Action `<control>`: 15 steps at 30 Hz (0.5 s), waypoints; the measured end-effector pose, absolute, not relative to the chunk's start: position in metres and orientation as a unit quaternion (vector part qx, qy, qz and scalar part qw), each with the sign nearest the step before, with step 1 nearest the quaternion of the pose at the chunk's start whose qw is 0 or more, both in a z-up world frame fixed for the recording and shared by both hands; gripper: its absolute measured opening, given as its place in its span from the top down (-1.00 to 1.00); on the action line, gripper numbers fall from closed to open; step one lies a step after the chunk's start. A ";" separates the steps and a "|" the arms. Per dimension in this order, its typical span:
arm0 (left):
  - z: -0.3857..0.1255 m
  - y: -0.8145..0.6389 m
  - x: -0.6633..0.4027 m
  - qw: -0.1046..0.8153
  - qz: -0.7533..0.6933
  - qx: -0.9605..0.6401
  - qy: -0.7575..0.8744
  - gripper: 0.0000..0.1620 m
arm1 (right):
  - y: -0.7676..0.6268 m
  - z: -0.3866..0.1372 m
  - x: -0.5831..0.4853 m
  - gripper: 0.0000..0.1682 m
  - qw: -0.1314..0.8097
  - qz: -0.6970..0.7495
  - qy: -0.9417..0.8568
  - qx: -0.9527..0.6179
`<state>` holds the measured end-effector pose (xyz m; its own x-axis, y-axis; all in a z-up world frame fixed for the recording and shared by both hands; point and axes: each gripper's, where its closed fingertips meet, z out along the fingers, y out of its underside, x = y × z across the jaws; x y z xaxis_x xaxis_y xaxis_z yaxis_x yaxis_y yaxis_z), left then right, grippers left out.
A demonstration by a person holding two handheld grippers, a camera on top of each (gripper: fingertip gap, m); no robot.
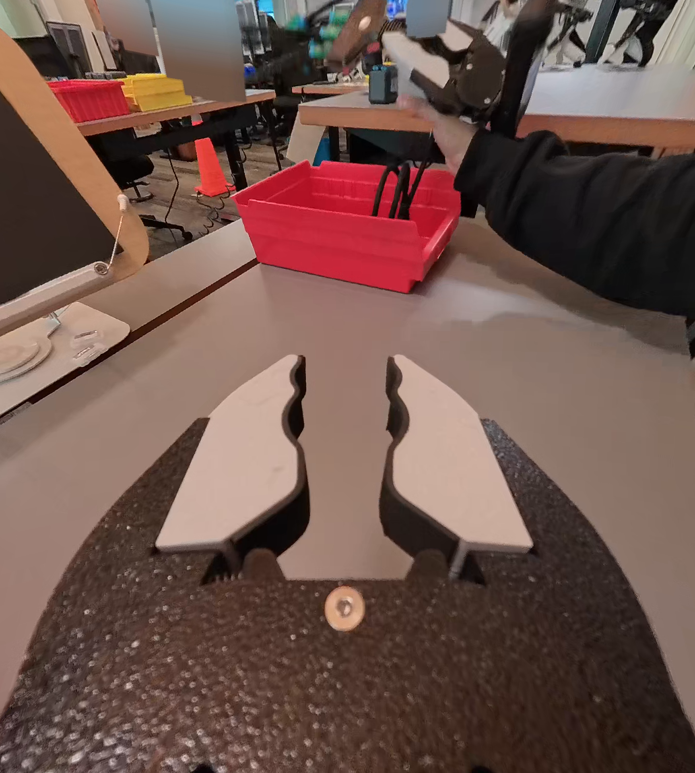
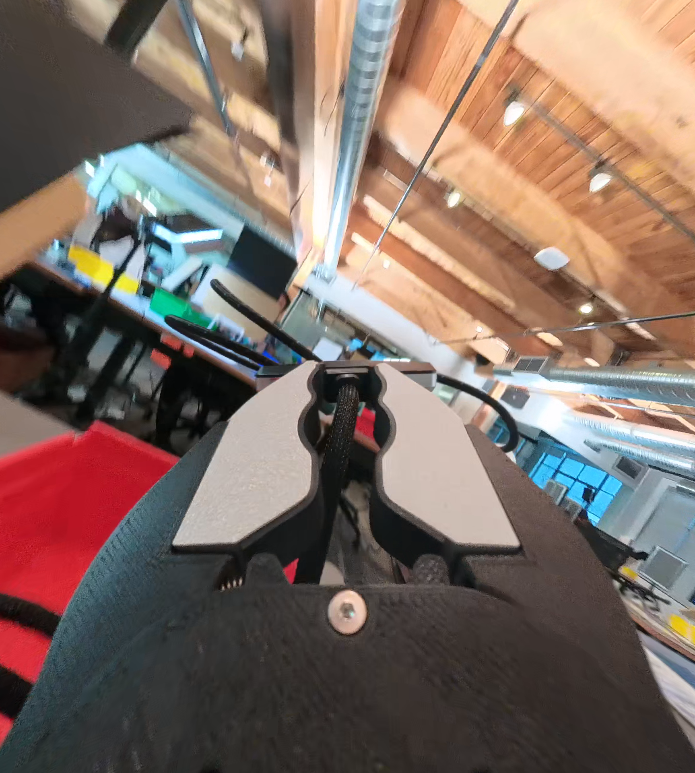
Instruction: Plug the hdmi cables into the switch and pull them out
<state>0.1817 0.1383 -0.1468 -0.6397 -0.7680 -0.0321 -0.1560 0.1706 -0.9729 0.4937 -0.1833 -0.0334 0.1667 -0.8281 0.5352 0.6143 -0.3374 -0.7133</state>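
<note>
My left gripper [image 1: 345, 364] is open and empty, low over the grey table [image 1: 504, 376]. Ahead stands a red bin [image 1: 337, 242]. Black HDMI cables [image 1: 396, 188] hang into it from my right gripper [image 1: 429, 67], which a hand holds high above the bin. In the right wrist view my right gripper [image 2: 345, 370] tilts up toward the ceiling and is shut on a black HDMI plug [image 2: 343, 372]. Its braided cable [image 2: 337, 426] runs back between the fingers. The grey switch [image 2: 416, 370] sits just behind the tips, with other black cables [image 2: 220, 334] sticking out of it.
A monitor [image 1: 23, 200] on a white stand base [image 1: 44, 343] stands at the left. A black-sleeved arm [image 1: 588, 217] reaches across the right side. The red bin [image 2: 44, 523] lies below my right gripper. Other tables with red and yellow bins and an orange cone [image 1: 209, 167] are behind.
</note>
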 end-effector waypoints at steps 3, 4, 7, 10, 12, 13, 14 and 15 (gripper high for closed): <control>-0.154 0.138 0.179 0.278 -0.538 -0.314 0.731 0.55 | -0.175 -0.070 0.491 0.75 0.525 -0.629 0.083 -0.568; -0.157 0.139 0.178 0.276 -0.534 -0.314 0.735 0.55 | -0.172 -0.077 0.487 0.75 0.512 -0.629 0.068 -0.581; -0.161 0.138 0.179 0.268 -0.540 -0.320 0.731 0.56 | -0.164 -0.087 0.473 0.74 0.490 -0.624 0.016 -0.609; -0.161 0.135 0.182 0.257 -0.554 -0.324 0.723 0.56 | -0.159 -0.096 0.468 0.75 0.459 -0.614 -0.018 -0.642; -0.159 0.131 0.184 0.252 -0.563 -0.323 0.718 0.56 | -0.160 -0.104 0.473 0.74 0.443 -0.591 -0.007 -0.674; -0.158 0.129 0.185 0.249 -0.566 -0.321 0.717 0.56 | -0.162 -0.109 0.475 0.74 0.435 -0.578 0.001 -0.690; -0.158 0.128 0.185 0.246 -0.566 -0.321 0.719 0.56 | -0.164 -0.114 0.477 0.74 0.425 -0.567 0.010 -0.706; -0.157 0.127 0.185 0.246 -0.564 -0.320 0.720 0.56 | -0.166 -0.118 0.478 0.73 0.420 -0.551 0.018 -0.721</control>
<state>0.1850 0.1266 -0.1575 -0.6738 -0.7389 0.0070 -0.1844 0.1589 -0.9699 0.4779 -0.1656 -0.1182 0.3921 -0.4885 0.7795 0.4364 -0.6471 -0.6251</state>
